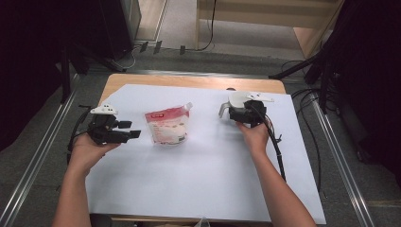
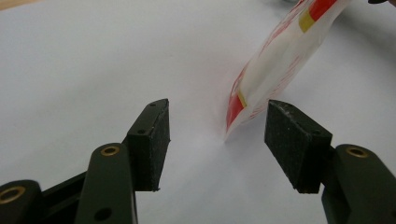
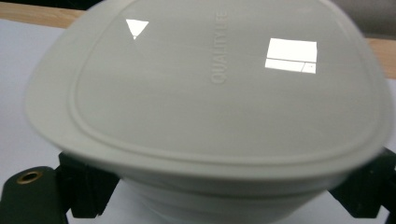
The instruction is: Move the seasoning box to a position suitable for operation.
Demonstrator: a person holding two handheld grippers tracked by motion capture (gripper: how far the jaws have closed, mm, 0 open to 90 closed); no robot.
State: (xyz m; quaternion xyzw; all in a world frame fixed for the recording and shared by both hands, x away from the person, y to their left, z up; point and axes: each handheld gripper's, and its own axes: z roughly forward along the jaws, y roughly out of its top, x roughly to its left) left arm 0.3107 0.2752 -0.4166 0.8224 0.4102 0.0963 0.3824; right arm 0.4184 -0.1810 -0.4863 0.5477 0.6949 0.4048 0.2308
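While the left hand-held gripper (image 1: pixel 135 129) is held low over the white sheet (image 1: pixel 198 189) on the counter (image 1: pixel 118 80), its jaws are seen standing apart with nothing between them; in the left gripper view the pads (image 2: pixel 156 140) are kept just short of the corner of a red-and-white pouch (image 1: pixel 167 126), which lies flat on the sheet near the middle; the pouch is not touched. A pale grey lidded container (image 3: pixel 210 107) is clasped by the right hand-held gripper (image 1: pixel 231 111) toward the far right of the sheet; its body is pressed between the black jaws from both sides, below the lid's rim, as shown in the right gripper view; the picture there is slightly blurred.
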